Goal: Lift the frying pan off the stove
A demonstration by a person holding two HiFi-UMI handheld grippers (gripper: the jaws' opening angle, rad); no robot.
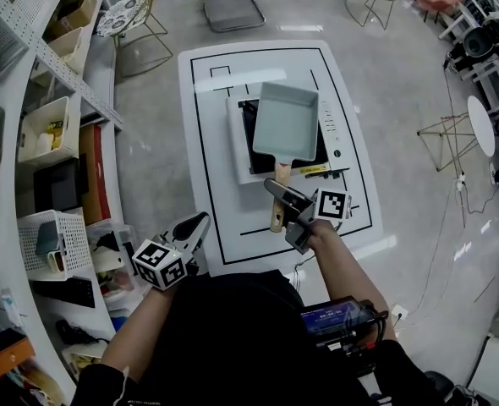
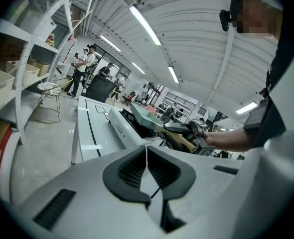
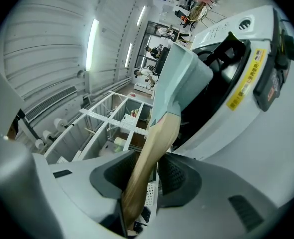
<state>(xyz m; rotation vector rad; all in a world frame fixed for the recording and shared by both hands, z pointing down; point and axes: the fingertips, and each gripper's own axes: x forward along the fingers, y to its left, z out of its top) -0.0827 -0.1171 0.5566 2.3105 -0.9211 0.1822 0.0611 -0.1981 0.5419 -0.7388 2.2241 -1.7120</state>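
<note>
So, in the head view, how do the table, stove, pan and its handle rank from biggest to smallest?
1. table
2. stove, which takes up only the table's middle
3. pan, which covers much of the stove
4. handle, clearly the smallest

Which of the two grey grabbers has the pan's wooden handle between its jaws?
The right gripper: its closing jaws straddle the light wooden handle of the pale green rectangular frying pan. The left gripper is shut on nothing.

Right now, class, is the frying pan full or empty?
Empty. The head view looks down into the frying pan and shows only its bare, pale interior.
</note>
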